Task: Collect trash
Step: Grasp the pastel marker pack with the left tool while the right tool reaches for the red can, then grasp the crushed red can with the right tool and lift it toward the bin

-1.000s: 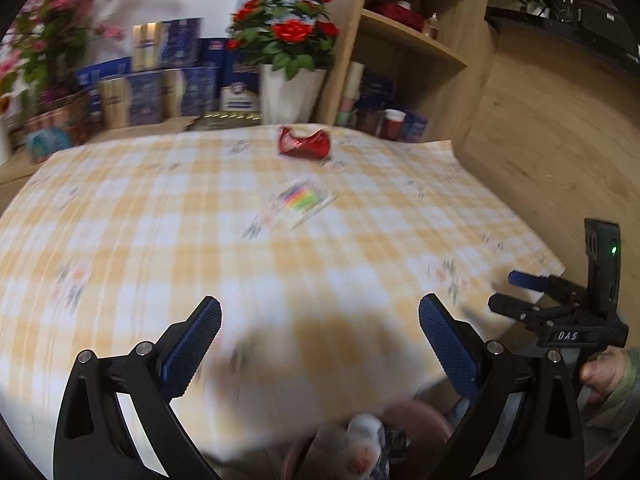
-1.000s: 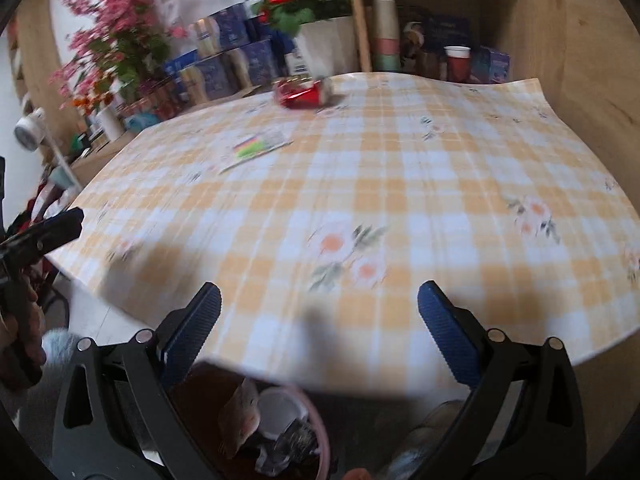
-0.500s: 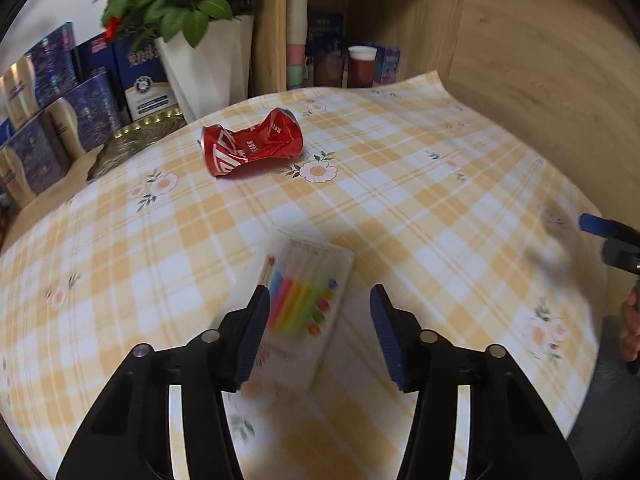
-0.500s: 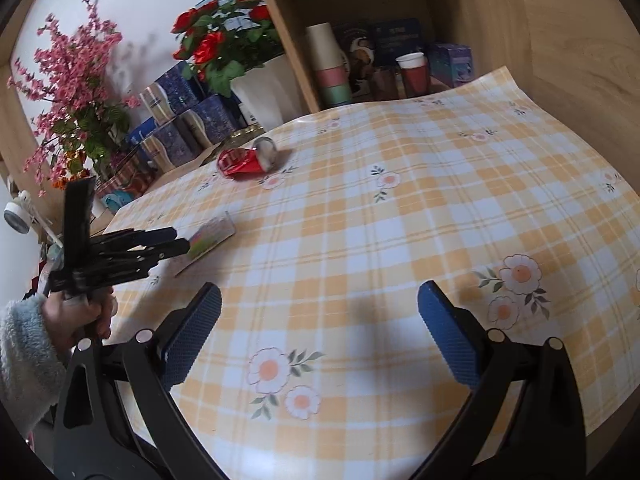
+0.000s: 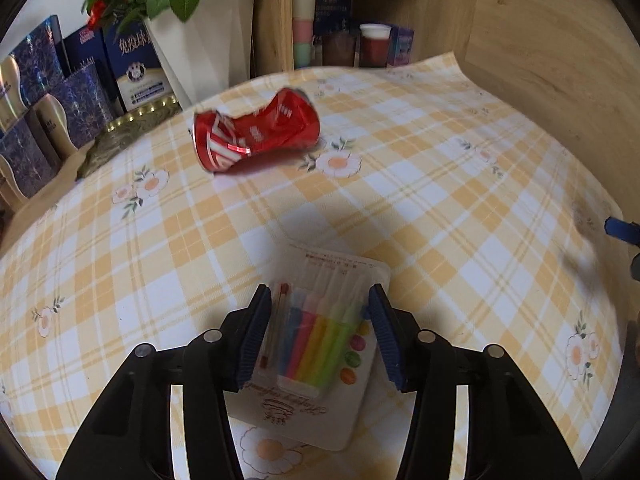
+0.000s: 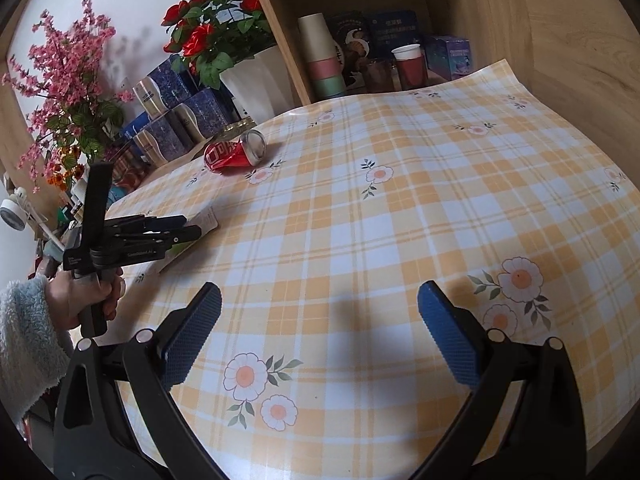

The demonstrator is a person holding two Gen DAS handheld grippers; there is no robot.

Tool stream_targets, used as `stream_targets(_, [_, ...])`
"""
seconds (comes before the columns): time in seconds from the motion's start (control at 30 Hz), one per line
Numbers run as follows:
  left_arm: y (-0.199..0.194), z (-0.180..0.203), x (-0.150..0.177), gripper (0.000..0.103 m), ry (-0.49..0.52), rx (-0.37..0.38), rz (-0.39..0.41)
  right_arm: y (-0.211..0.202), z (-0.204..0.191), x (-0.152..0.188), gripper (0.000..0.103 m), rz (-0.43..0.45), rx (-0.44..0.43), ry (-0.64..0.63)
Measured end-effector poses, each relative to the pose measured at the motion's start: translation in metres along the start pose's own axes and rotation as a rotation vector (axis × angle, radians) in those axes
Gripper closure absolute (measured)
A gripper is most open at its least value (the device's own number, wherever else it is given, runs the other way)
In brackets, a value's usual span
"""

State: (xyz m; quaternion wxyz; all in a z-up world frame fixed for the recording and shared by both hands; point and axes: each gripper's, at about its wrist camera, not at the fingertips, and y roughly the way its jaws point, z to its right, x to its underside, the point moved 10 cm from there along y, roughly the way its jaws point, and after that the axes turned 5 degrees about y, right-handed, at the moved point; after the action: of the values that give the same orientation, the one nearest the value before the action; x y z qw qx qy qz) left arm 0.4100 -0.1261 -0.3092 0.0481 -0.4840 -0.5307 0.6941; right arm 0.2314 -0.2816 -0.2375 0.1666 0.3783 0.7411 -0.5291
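Glossy dented metal can [image 5: 256,134], clear shiny plastic candle pack [image 5: 316,344] — both on a smooth, faintly sheeny checked tablecloth [image 5: 440,208], beside matt wood-grain shelving [image 5: 552,40].

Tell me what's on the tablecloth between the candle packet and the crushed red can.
Nothing. In the left wrist view, only bare checked tablecloth lies between the candle packet and the crushed red can.

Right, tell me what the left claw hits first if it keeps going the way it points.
The left claw already straddles the candle packet lying flat on the checked tablecloth, so it would probably meet that packet first. The crushed red can lies farther on.
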Motion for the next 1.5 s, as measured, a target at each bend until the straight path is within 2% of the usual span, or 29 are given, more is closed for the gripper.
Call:
stream_targets(0.13, [-0.004, -0.002, -0.002, 0.058, -0.035, 0.0, 0.019, 0.006, -0.003, -0.003, 0.006, -0.015, -0.006, 0.009])
stream_targets(0.2, [-0.012, -0.004, -0.001, 0.067, -0.07, 0.005, 0.038, 0.01, -0.008, -0.009, 0.006, -0.024, -0.012, -0.002])
stream_targets(0.3, [-0.035, -0.008, -0.001, 0.067, -0.14, 0.018, 0.102, 0.019, -0.019, -0.024, 0.006, -0.027, -0.013, -0.057])
stream_targets(0.5, [-0.078, -0.02, 0.01, 0.067, -0.229, 0.002, 0.191, 0.057, -0.064, -0.074, 0.006, 0.027, -0.043, -0.214])
stream_targets(0.63, [-0.106, -0.029, 0.021, 0.067, -0.274, -0.025, 0.246, 0.105, -0.091, -0.108, 0.015, 0.021, -0.055, -0.236])
stream_targets(0.7, [-0.119, -0.034, 0.029, 0.067, -0.305, -0.038, 0.271, 0.137, -0.101, -0.124, 0.017, 0.003, -0.042, -0.208])
stream_targets(0.87, [-0.141, -0.043, 0.051, 0.067, -0.348, -0.059, 0.293, 0.201, -0.11, -0.15, 0.031, -0.027, 0.021, -0.092])
stream_targets(0.97, [-0.152, -0.047, 0.063, 0.067, -0.359, -0.077, 0.298, 0.229, -0.11, -0.155, 0.031, -0.046, 0.038, 0.016])
stream_targets(1.03, [-0.157, -0.05, 0.07, 0.067, -0.361, -0.087, 0.298, 0.245, -0.111, -0.156, 0.031, -0.058, 0.08, 0.036])
stream_targets(1.13, [-0.163, -0.052, 0.08, 0.067, -0.372, -0.096, 0.297, 0.264, -0.107, -0.145, 0.051, -0.125, 0.097, 0.087])
stream_targets(1.17, [-0.163, -0.054, 0.083, 0.067, -0.381, -0.094, 0.297, 0.263, -0.111, -0.143, 0.071, -0.129, 0.045, 0.121])
stream_targets(1.2, [-0.165, -0.054, 0.085, 0.067, -0.388, -0.092, 0.299, 0.257, -0.116, -0.142, 0.074, -0.124, 0.007, 0.132])
stream_targets(1.27, [-0.169, -0.053, 0.087, 0.067, -0.399, -0.09, 0.306, 0.239, -0.126, -0.139, 0.075, -0.101, 0.008, 0.073])
stream_targets(1.4, [-0.183, -0.042, 0.087, 0.067, -0.401, -0.085, 0.33, 0.188, -0.147, -0.124, 0.075, -0.04, -0.055, -0.069])
stream_targets(1.5, [-0.192, -0.029, 0.085, 0.067, -0.395, -0.076, 0.341, 0.142, -0.148, -0.109, 0.075, -0.011, -0.108, -0.114])
